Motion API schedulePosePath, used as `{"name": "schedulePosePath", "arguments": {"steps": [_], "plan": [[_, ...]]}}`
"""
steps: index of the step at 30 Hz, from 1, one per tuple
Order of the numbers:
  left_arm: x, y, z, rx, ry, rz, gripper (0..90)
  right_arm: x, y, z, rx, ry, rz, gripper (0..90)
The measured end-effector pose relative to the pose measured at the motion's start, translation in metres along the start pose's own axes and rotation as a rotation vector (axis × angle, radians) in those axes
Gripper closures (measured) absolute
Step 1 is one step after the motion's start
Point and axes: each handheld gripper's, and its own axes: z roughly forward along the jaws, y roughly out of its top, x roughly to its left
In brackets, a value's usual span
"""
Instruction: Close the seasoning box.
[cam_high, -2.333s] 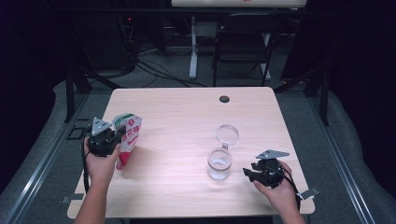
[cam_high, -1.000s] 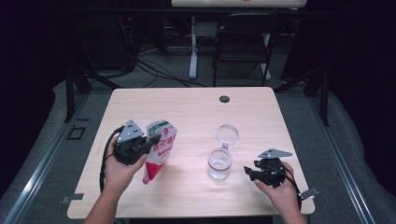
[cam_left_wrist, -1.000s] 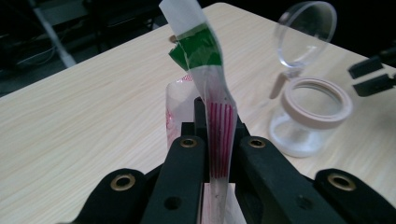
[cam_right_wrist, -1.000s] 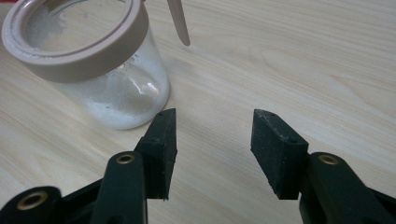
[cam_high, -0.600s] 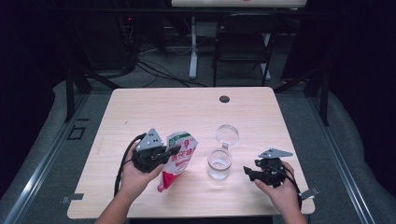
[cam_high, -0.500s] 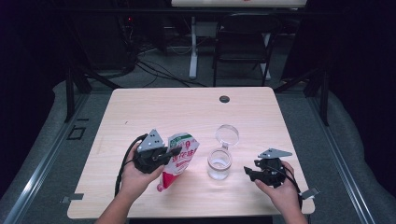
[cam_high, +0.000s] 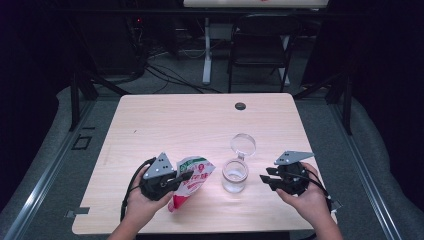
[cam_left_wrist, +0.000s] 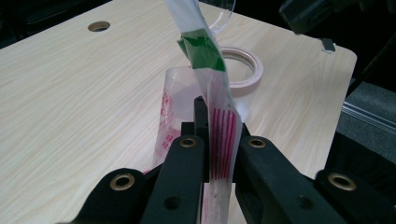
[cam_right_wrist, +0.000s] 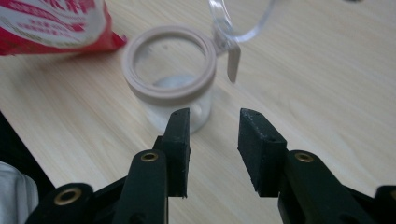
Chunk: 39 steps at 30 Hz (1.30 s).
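Two seconds ago the pouch (cam_high: 192, 181) sat far left; now the left hand-held gripper (cam_high: 184, 176), clamped on it, has it just beside the open jar (cam_high: 235, 175). Right hand-held gripper (cam_right_wrist: 212, 122), jaws apart with nothing between, has just been closing, probably to steady the jar for pouring.

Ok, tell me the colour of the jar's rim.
Pale beige rim on a clear jar; right gripper view shows it best.

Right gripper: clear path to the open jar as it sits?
Probably yes. The right gripper sits beside the jar with bare table between, its jaws apart with nothing in them. The pouch, held by the left gripper, is on the jar's far side.
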Motion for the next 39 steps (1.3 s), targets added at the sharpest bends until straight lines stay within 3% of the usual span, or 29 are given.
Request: {"name": "schedulePosePath", "arguments": {"steps": [4, 10, 17, 26, 30, 39], "plan": [[-0.004, -0.009, -0.002, -0.010, -0.001, -0.004, 90.0, 0.012, 0.020, -0.003, -0.045, 0.051, -0.060, 64.2], [-0.007, -0.019, 0.000, -0.014, -0.020, -0.044, 90.0, 0.035, 0.046, 0.012, -0.069, 0.153, -0.147, 64.9], [-0.011, -0.029, 0.004, -0.007, -0.038, -0.077, 90.0, 0.056, 0.061, 0.031, -0.054, 0.247, -0.223, 64.3], [-0.019, -0.035, 0.004, -0.013, -0.017, -0.081, 89.3, 0.078, 0.074, 0.046, -0.061, 0.365, -0.286, 63.1], [-0.022, -0.036, 0.006, -0.014, -0.025, -0.082, 88.3, 0.087, 0.074, 0.049, -0.057, 0.378, -0.309, 65.0], [-0.023, -0.038, 0.005, -0.020, -0.023, -0.084, 85.8, 0.092, 0.076, 0.064, -0.030, 0.389, -0.326, 78.2]]}}
